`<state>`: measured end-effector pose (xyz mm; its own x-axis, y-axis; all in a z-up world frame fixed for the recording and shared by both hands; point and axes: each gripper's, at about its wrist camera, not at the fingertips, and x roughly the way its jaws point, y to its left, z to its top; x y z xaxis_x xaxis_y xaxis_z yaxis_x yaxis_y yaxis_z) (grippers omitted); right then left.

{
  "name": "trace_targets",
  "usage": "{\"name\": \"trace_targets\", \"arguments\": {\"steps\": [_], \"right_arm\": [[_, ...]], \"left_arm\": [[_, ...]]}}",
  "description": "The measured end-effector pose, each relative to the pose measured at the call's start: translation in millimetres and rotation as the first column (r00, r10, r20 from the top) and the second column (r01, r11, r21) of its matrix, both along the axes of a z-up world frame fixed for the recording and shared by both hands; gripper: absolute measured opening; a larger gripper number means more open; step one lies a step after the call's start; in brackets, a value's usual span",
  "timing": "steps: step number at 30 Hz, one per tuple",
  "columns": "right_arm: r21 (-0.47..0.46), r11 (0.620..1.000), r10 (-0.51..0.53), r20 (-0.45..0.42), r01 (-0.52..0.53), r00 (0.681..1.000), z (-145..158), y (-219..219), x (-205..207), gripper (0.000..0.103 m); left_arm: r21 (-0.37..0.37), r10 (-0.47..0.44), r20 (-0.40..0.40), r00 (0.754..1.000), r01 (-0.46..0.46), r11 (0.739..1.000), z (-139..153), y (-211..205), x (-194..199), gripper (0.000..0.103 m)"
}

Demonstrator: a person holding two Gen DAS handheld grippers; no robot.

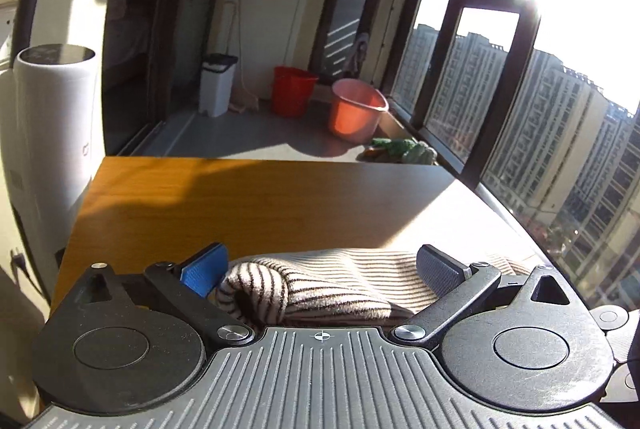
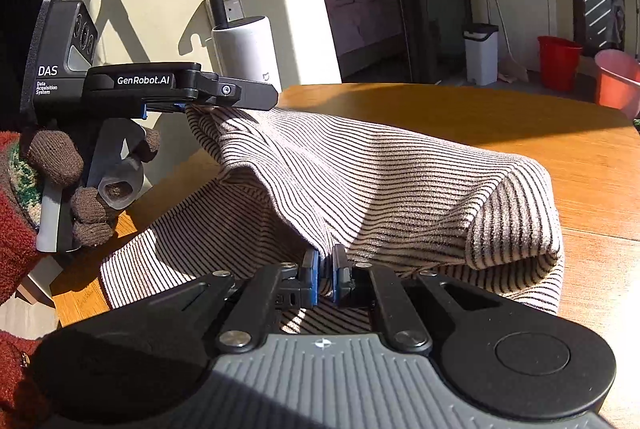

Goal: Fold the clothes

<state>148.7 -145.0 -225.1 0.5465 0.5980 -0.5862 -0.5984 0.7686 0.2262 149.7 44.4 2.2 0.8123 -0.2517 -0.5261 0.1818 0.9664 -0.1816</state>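
Observation:
A cream garment with thin dark stripes (image 2: 380, 181) lies partly folded on the wooden table (image 2: 520, 117). My right gripper (image 2: 325, 271) is shut on a fold of the garment at its near edge. My left gripper (image 1: 320, 267) has its fingers wide apart, with the garment's rolled edge (image 1: 320, 281) lying between and under them. In the right wrist view the left gripper (image 2: 236, 99) sits at the garment's raised far-left corner, and the cloth hangs from just under it. A gloved hand (image 2: 60, 165) holds that gripper.
A white cylindrical appliance (image 1: 52, 133) stands off the table's left edge. On the floor beyond the table are a white bin (image 1: 218, 83), a red bucket (image 1: 292, 91) and a pink bucket (image 1: 356, 109). Large windows (image 1: 560, 109) run along the right side.

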Motion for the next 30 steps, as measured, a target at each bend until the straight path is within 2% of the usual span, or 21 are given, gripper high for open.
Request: {"name": "trace_targets", "arguments": {"steps": [2, 5, 6, 7, 8, 10, 12, 14, 15, 16, 19, 20, 21, 22, 24, 26, 27, 30], "right_arm": [[0.010, 1.000, -0.017, -0.005, 0.017, 1.000, 6.5, -10.4, -5.0, 0.007], [0.065, 0.995, -0.076, 0.009, 0.075, 0.997, 25.6, -35.9, -10.4, 0.019], [0.091, 0.990, -0.111, 0.000, 0.111, 0.994, 30.6, -47.1, -6.1, 0.033], [0.116, 0.982, -0.146, -0.009, 0.146, 0.989, 35.7, -58.4, -1.8, 0.042], [0.141, 0.973, -0.180, -0.020, 0.181, 0.984, 40.7, -69.6, 2.5, 0.051], [0.187, 0.950, -0.246, -0.051, 0.251, 0.968, 48.9, -91.3, 11.9, 0.052], [0.225, 0.924, -0.275, -0.168, 0.309, 0.947, 36.7, -102.6, 28.4, 0.052], [0.260, 0.905, -0.259, -0.293, 0.338, 0.920, 17.5, -104.1, 42.0, 0.052], [0.271, 0.899, -0.246, -0.337, 0.344, 0.909, 9.1, -101.9, 47.3, 0.052], [0.270, 0.901, -0.245, -0.327, 0.339, 0.913, 9.1, -98.1, 51.2, 0.052], [0.267, 0.908, -0.243, -0.294, 0.324, 0.924, 9.2, -86.5, 62.6, 0.052], [0.266, 0.910, -0.243, -0.283, 0.319, 0.928, 9.2, -82.6, 66.5, 0.048], [0.265, 0.912, -0.242, -0.272, 0.314, 0.931, 9.3, -78.8, 70.3, 0.039], [0.264, 0.914, -0.241, -0.261, 0.309, 0.935, 9.3, -74.9, 74.1, 0.034], [0.261, 0.918, -0.239, -0.239, 0.299, 0.941, 9.3, -67.2, 81.8, 0.028], [0.258, 0.922, -0.237, -0.217, 0.290, 0.947, 9.4, -59.5, 89.5, 0.025], [0.257, 0.924, -0.236, -0.206, 0.285, 0.950, 9.4, -55.7, 93.3, 0.023], [0.252, 0.929, -0.232, -0.172, 0.270, 0.957, 9.5, -44.1, 104.8, 0.021]], "left_arm": [[0.061, 0.011, -0.052, 0.999, -0.008, 0.998, -12.8, 1.7, -6.6, 0.098], [0.055, 0.011, -0.094, 0.995, -0.006, 0.998, -20.5, 15.8, -18.4, 0.098], [0.043, 0.011, -0.100, 0.995, -0.006, 0.999, -20.3, 21.7, -22.5, 0.098], [0.017, 0.009, -0.106, 0.994, -0.008, 1.000, -18.7, 28.5, -25.5, 0.098], [-0.036, 0.006, -0.114, 0.993, -0.010, 0.999, -14.2, 36.7, -26.2, 0.098], [-0.183, -0.008, -0.141, 0.990, -0.018, 0.983, -5.8, 55.9, -23.0, 0.098], [-0.320, -0.014, -0.164, 0.986, -0.040, 0.947, -0.4, 71.8, -12.5, 0.099], [-0.410, -0.021, -0.199, 0.980, -0.064, 0.910, 0.5, 82.5, 0.9, 0.100], [-0.433, -0.024, -0.225, 0.974, -0.078, 0.898, -2.7, 84.1, 9.3, 0.100], [-0.446, -0.029, -0.255, 0.967, -0.091, 0.891, -7.7, 83.5, 18.8, 0.100], [-0.428, -0.041, -0.352, 0.935, -0.122, 0.896, -30.2, 80.0, 42.5, 0.100], [-0.421, -0.047, -0.364, 0.930, -0.120, 0.899, -35.8, 78.7, 48.5, 0.099], [-0.417, -0.045, -0.352, 0.935, -0.114, 0.902, -35.7, 78.0, 52.2, 0.091], [-0.412, -0.043, -0.341, 0.939, -0.108, 0.905, -35.5, 77.4, 56.0, 0.071], [-0.401, -0.039, -0.317, 0.948, -0.096, 0.911, -35.3, 76.1, 63.6, 0.059], [-0.391, -0.036, -0.293, 0.955, -0.085, 0.916, -35.0, 74.9, 71.2, 0.055], [-0.385, -0.035, -0.282, 0.959, -0.080, 0.919, -34.9, 74.2, 75.0, 0.050], [-0.369, -0.031, -0.246, 0.969, -0.064, 0.927, -34.4, 72.3, 86.3, 0.035]]}}
